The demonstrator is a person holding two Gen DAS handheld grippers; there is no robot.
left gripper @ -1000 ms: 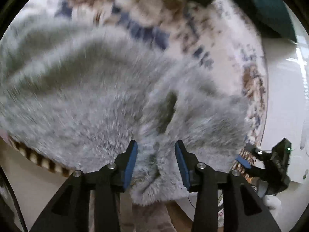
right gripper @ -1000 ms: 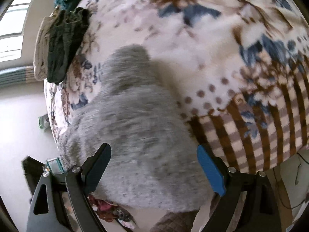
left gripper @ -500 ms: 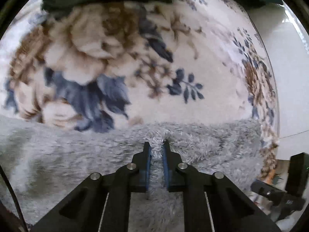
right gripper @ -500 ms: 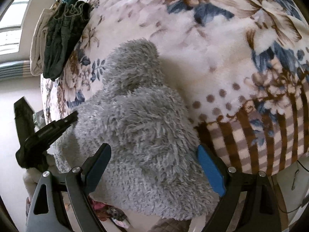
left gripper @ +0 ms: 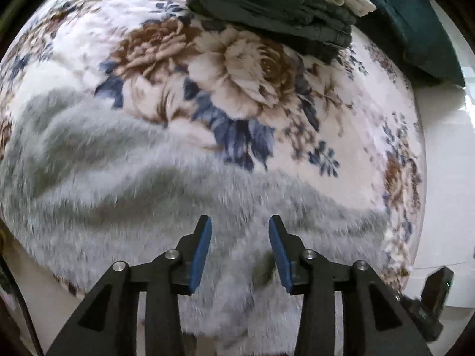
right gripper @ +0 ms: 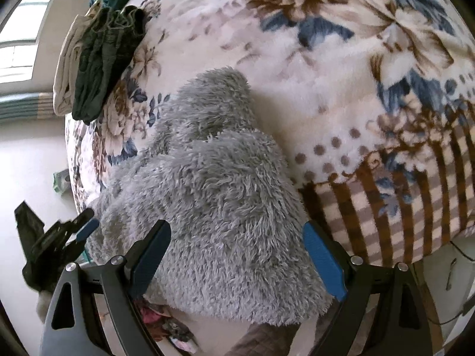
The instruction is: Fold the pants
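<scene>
The grey fluffy pants (left gripper: 142,195) lie bunched on the floral blanket (left gripper: 243,95), spreading from the left to the near edge. They also show in the right wrist view (right gripper: 225,195), folded over on themselves in a thick heap. My left gripper (left gripper: 240,246) is open just above the pants' near edge, with fabric between and below its blue pads but not pinched. My right gripper (right gripper: 234,252) is wide open over the near end of the heap. The left gripper also shows in the right wrist view (right gripper: 74,234), at the left beside the pants.
A stack of folded clothes, dark green (left gripper: 267,9) on cream and teal, lies at the far edge of the blanket; it also shows in the right wrist view (right gripper: 104,56). White floor (left gripper: 445,178) lies to the right. A striped blanket border (right gripper: 415,207) hangs near.
My left gripper was shut on the pants' edge half a second ago; it has now opened and drawn back. The right gripper has stayed open over the heap.
</scene>
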